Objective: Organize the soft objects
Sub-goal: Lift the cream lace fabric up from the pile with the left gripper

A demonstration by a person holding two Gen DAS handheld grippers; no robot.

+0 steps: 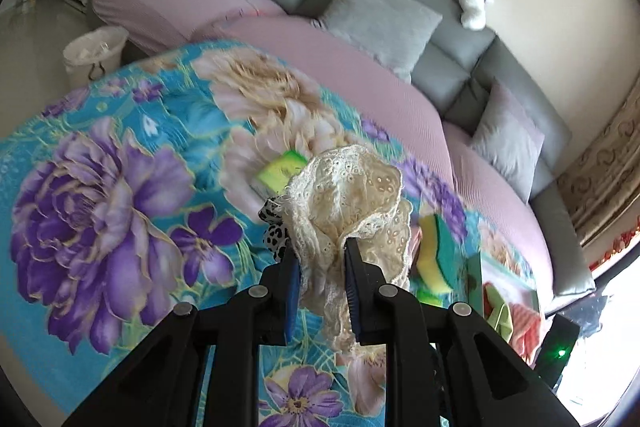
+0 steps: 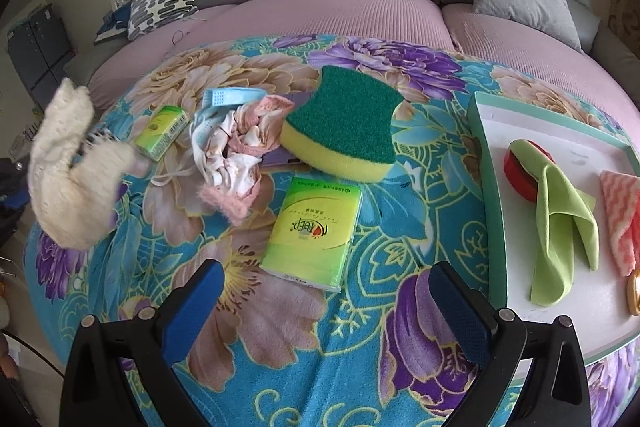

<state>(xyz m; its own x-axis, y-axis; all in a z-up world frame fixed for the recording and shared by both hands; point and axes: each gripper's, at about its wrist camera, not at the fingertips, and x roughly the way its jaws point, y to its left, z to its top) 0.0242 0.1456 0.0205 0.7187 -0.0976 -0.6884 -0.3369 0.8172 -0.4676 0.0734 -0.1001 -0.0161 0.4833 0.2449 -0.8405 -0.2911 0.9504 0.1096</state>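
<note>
The lace cloth (image 1: 352, 203) is pinched in the left gripper (image 1: 320, 263); the right gripper (image 2: 324, 291) is held wide and empty; dangling lace could be snagged

We see printing on the green tissue pack (image 2: 310, 231), upside down from the right wrist view, too small for us to read. The smaller green pack (image 2: 162, 133) carries lettering, equally illegible.

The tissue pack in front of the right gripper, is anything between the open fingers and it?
Nothing visible. The right gripper is open, and only bare floral blanket lies between it and the tissue pack. The sponge and the crumpled cloths lie beyond the pack.
</note>
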